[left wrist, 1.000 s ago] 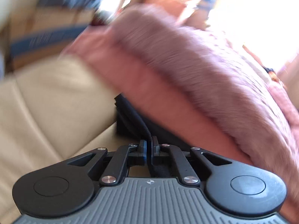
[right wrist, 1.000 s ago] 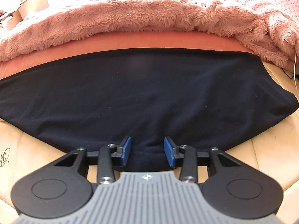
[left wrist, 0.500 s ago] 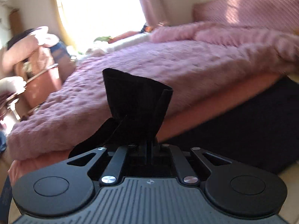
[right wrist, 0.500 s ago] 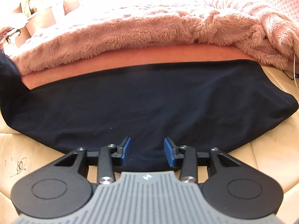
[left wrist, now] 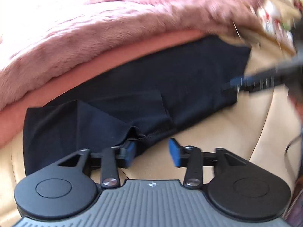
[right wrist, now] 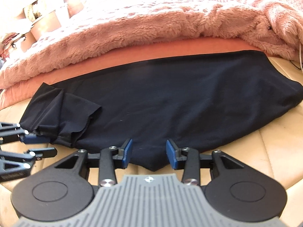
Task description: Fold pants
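The black pants (right wrist: 170, 102) lie spread on a tan leather surface (right wrist: 265, 151) along a bed's edge. Their left end is folded over into a loose flap (right wrist: 62, 113), which also shows in the left wrist view (left wrist: 90, 124). My left gripper (left wrist: 151, 152) is open, its left pad by the flap's hem, nothing held; it shows from the side in the right wrist view (right wrist: 40, 145). My right gripper (right wrist: 148, 154) is open with the pants' near hem lying between its pads. It shows blurred at the right of the left wrist view (left wrist: 246, 83).
A fluffy pink blanket (right wrist: 151, 28) over an orange sheet (right wrist: 151, 53) borders the pants on the far side. Boxes and clutter (right wrist: 43, 19) stand at the far left. A thin cable (right wrist: 300, 56) hangs at the right.
My left gripper carried the pants' end over to the right, laid it down as a folded flap and opened. My right gripper stayed open at the near hem.
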